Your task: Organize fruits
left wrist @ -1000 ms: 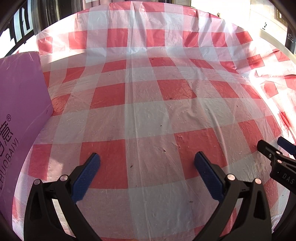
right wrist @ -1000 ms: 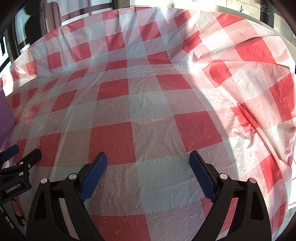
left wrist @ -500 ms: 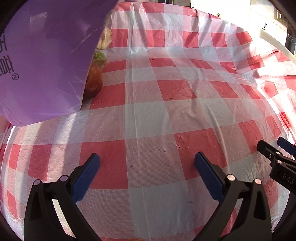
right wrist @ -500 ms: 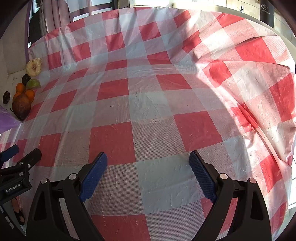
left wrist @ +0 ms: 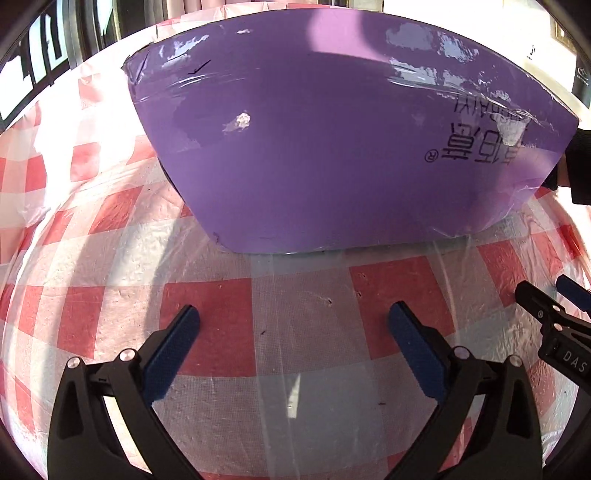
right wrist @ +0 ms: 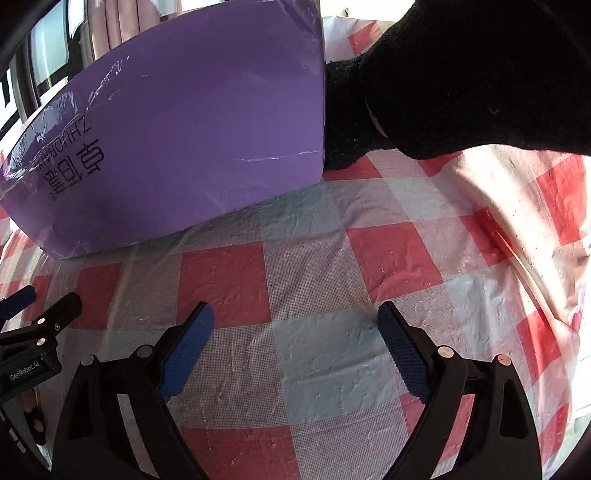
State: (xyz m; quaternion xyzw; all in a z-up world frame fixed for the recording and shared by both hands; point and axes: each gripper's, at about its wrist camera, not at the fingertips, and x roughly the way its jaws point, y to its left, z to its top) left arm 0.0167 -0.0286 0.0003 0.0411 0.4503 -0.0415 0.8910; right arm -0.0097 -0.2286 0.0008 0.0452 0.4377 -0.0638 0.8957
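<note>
Both my left gripper (left wrist: 293, 343) and right gripper (right wrist: 295, 345) hover spread and empty over the cloth (right wrist: 314, 266). No fruit shows; a purple box (left wrist: 332, 147) fills the far middle, so I wait, low and steady.

A purple box (left wrist: 343, 147) with black lettering sits on a red-and-white checked tablecloth (left wrist: 295, 332); blue-padded black claws.

Looks like a home dining spot: table under a red-and-white checked plastic tablecloth (left wrist: 303, 321), pinkish curtains (right wrist: 114, 26) by sunlit windows (left wrist: 48, 48) at the back, plus a purple cardboard box (right wrist: 192, 140) with printed Chinese lettering. Very lived-in, not lab-like.
</note>
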